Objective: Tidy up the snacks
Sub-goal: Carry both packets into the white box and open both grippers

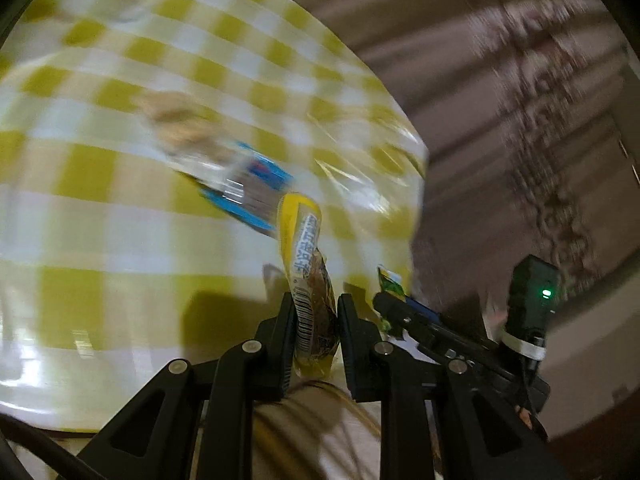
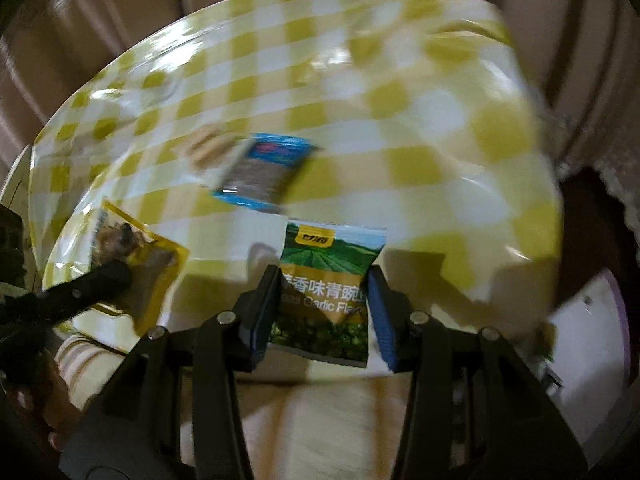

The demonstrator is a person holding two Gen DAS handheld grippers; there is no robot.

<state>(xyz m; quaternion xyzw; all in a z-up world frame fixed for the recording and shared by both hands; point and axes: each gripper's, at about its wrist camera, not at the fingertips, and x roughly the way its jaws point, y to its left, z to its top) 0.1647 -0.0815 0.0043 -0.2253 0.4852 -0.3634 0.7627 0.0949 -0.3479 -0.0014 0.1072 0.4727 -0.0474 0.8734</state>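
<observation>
The left hand-held gripper (image 1: 316, 320) pinches a yellow snack packet (image 1: 310, 280) edge-on; the right hand-held gripper (image 2: 324, 300) clamps a garlic green-pea packet (image 2: 330, 280). Either slick packet could slip out onto the worktop (image 2: 440, 120) ahead.

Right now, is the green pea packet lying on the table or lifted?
Lifted: the right hand-held gripper grips the pea packet above the table.

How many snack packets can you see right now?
3. A yellow packet is held by the left gripper, a green pea packet by the right gripper, and a blue packet lies on the checked tablecloth. More may be hidden.
</observation>
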